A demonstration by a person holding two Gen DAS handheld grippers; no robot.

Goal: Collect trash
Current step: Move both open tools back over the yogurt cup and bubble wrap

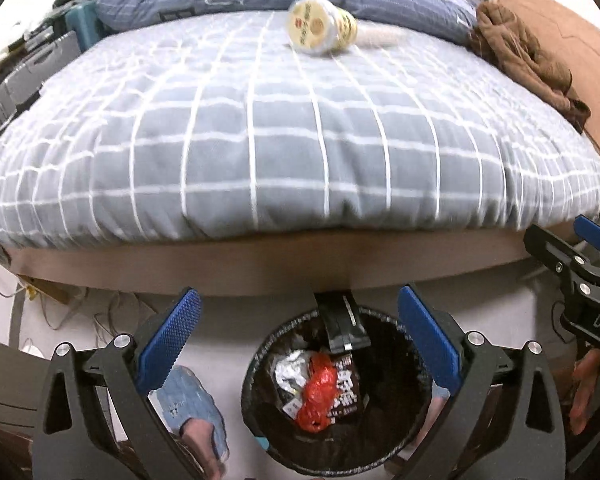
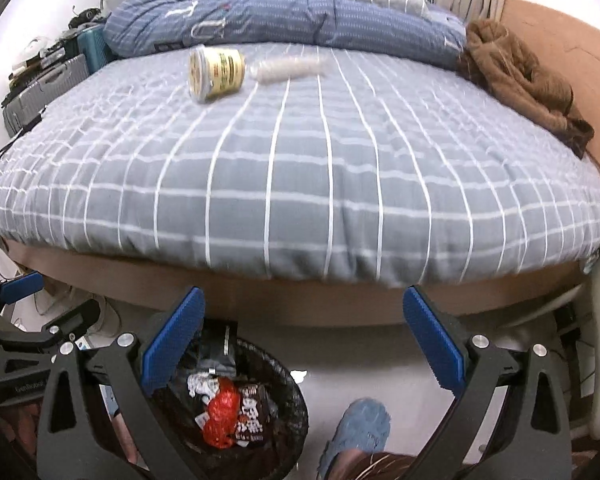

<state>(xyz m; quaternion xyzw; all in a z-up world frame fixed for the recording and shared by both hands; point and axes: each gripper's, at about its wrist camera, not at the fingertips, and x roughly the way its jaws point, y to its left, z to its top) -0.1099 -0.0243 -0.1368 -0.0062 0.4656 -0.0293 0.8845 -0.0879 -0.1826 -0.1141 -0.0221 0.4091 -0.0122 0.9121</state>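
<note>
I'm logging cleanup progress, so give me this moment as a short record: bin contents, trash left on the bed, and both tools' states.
bin: black trash bin on the floor by the bed, holding a red wrapper, foil and a dark packet
trash left: yellow cup on its side and a clear plastic bottle beside it, on the checked blanket
left tool: open, empty, above the bin
right tool: open, empty

A bed [image 2: 300, 184] with a grey checked cover filled the room, above a white floor [image 2: 360, 360], beside white walls [image 2: 60, 0].
</note>
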